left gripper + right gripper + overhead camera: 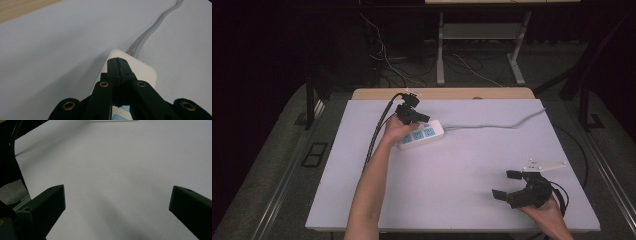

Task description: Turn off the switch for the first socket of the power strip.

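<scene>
Left tongs pressing a power strip near the far edge, right tongs idle at the near right corner.

Nearest, the right tongs (507, 184) hover spread wide and empty over the near right corner of the worktop (462, 170), whose surface is a smooth, matte pale sheet. Farther, toward the far left, the left tongs (117, 61) are clenched together with nothing between them, tips resting on the power strip (422, 134): a glossy white plastic bar with rounded corners and blue socket faces. The aim seems to be a switch or a nudge, so press straight down, squarely, lest the slick casing skid. Its ribbed grey cord (502, 124) snakes toward the far right edge.
</scene>
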`<state>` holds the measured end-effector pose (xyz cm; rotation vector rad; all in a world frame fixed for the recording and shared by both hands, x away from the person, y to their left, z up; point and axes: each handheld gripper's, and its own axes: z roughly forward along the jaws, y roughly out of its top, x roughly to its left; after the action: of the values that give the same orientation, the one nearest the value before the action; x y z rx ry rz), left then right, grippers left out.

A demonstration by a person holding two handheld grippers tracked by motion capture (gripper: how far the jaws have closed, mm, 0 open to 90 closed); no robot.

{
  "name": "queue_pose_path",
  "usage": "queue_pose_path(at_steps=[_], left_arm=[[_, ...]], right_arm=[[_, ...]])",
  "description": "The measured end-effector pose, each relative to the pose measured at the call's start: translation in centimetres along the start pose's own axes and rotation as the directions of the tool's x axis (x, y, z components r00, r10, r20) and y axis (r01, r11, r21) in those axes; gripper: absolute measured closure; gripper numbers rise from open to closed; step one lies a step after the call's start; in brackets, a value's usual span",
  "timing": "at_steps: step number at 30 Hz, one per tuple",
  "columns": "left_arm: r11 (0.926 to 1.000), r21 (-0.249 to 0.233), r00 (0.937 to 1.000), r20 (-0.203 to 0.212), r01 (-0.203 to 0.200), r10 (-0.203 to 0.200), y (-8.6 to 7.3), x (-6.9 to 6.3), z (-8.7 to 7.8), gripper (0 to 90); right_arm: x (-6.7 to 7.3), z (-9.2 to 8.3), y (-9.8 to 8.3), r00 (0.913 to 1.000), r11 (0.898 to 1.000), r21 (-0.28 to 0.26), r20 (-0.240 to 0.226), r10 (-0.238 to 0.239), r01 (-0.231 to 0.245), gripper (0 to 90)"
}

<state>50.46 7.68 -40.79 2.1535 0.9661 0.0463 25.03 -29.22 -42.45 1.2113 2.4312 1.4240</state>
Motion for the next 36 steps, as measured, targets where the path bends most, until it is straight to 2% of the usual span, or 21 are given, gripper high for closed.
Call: queue_pose_path(at_steps=[13, 15, 20, 23, 28, 30, 32, 36], left_arm=[[0.9991, 0.042, 0.9997, -0.023, -0.004, 0.005, -0.50, 0.23, 0.68, 89.1], [0.9995, 0.030, 0.9998, -0.021, 0.005, -0.004, -0.68, 0.30, 0.64, 89.1], [0.9988, 0.046, 0.9990, -0.039, -0.020, 0.021, -0.65, 0.01, 0.55, 89.1], [0.9990, 0.043, 0.9995, -0.031, -0.009, 0.010, -0.70, 0.14, 0.54, 89.1], [0.9982, 0.051, 0.9983, -0.046, -0.033, 0.035, -0.63, -0.12, 0.59, 89.3], [0.9981, 0.054, 0.9986, -0.041, -0.031, 0.033, -0.59, -0.01, 0.58, 89.4], [0.9986, 0.052, 0.9995, -0.029, -0.010, 0.011, -0.59, 0.15, 0.60, 89.5], [0.9970, 0.077, 0.9993, -0.036, -0.006, 0.009, -0.34, 0.13, 0.73, 89.6]], right_arm=[[-0.03, -0.02, -0.02, 1.0000, 1.000, -0.001, -0.002, -0.001, 0.001, 0.4], [-0.01, -0.01, -0.02, 1.0000, 1.000, 0.003, -0.001, -0.004, 0.004, 0.4], [0.01, -0.04, 0.01, 1.0000, 1.000, -0.003, 0.006, -0.004, 0.004, 0.4], [0.01, -0.18, 0.04, 0.9999, 1.000, -0.016, 0.012, -0.004, 0.004, 0.4], [0.02, -0.32, 0.05, 0.9999, 1.000, -0.024, 0.016, -0.005, 0.006, 0.4], [0.03, -0.33, 0.06, 0.9998, 1.000, -0.024, 0.017, -0.006, 0.006, 0.4], [0.07, -0.38, 0.07, 0.9998, 1.000, -0.025, 0.019, -0.007, 0.008, 0.4], [0.01, -0.56, 0.07, 0.9997, 0.999, -0.036, 0.023, -0.009, 0.010, 0.4]])
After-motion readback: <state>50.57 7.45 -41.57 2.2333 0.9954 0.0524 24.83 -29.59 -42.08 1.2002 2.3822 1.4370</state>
